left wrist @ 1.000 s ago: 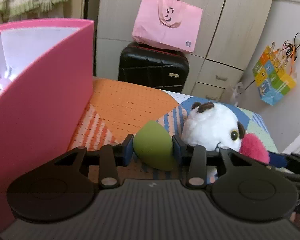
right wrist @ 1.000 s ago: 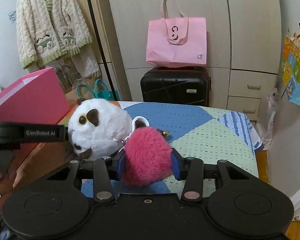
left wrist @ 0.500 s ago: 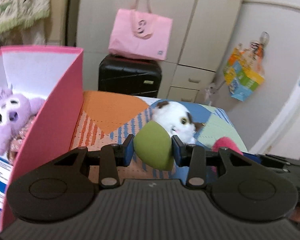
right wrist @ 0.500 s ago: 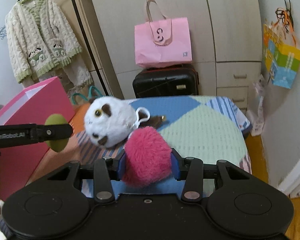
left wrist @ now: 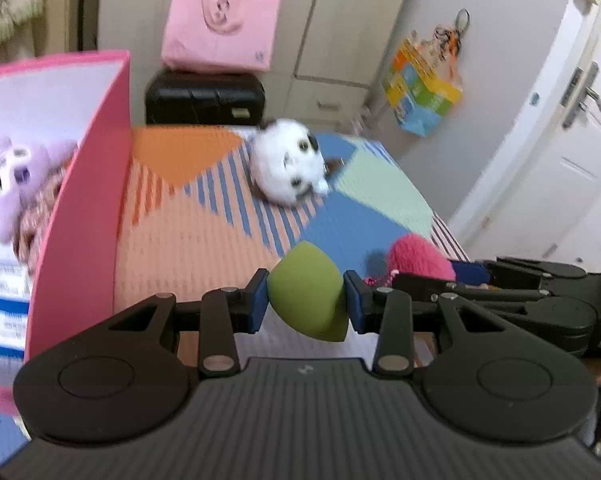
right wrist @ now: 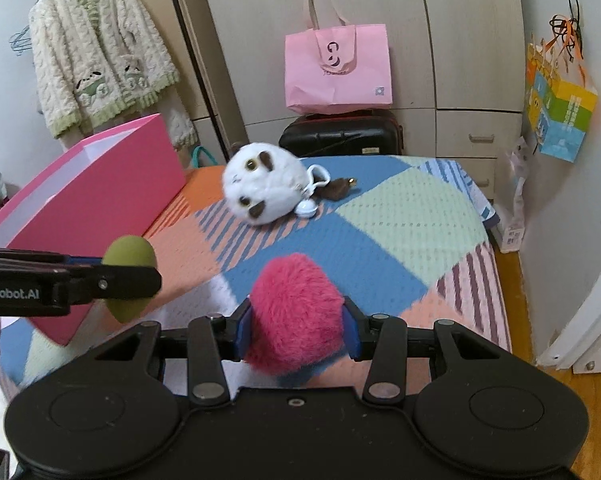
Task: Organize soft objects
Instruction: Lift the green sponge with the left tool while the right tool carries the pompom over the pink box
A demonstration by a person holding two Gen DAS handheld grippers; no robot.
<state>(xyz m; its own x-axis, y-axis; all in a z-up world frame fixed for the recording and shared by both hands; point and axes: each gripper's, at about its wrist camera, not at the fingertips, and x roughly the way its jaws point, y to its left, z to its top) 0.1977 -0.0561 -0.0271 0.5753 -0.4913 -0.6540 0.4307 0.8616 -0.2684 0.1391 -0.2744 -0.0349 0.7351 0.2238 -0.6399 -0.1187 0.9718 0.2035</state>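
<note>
We count two grippers at work over a patchwork bedspread [right wrist: 404, 216], each holding one soft thing. The left gripper [left wrist: 306, 300] is clamped on a green sponge [left wrist: 308, 296], its blue pads pressed against either side. The right gripper [right wrist: 296, 326] is clamped on a pink pompom [right wrist: 294, 312] in the same way. Both are held in the air above the near part of the bed, the right one just beside the left.

One white plush toy [right wrist: 262, 190] lies on its side on the bedspread, well apart from both grippers, with a small white loop and a brown tail-like piece at its right. One pink box [right wrist: 88, 208] stands open along the left edge of the bed. Inside it we see one purple plush toy [left wrist: 8, 184] (blurred, so we cannot make out its details).

Behind the bed we count one black suitcase [right wrist: 340, 134] with one pink tote bag [right wrist: 338, 70] standing on it. One knitted cardigan [right wrist: 100, 64] hangs at left, and one multicoloured bag [right wrist: 560, 114] hangs on the wall at right.

Compared with a second ago, both grippers have drawn back from the white plush toy, which then sat right beside the pompom and the sponge. The view into the box has also opened up, bringing the purple toy into sight. Both grips are unchanged.
</note>
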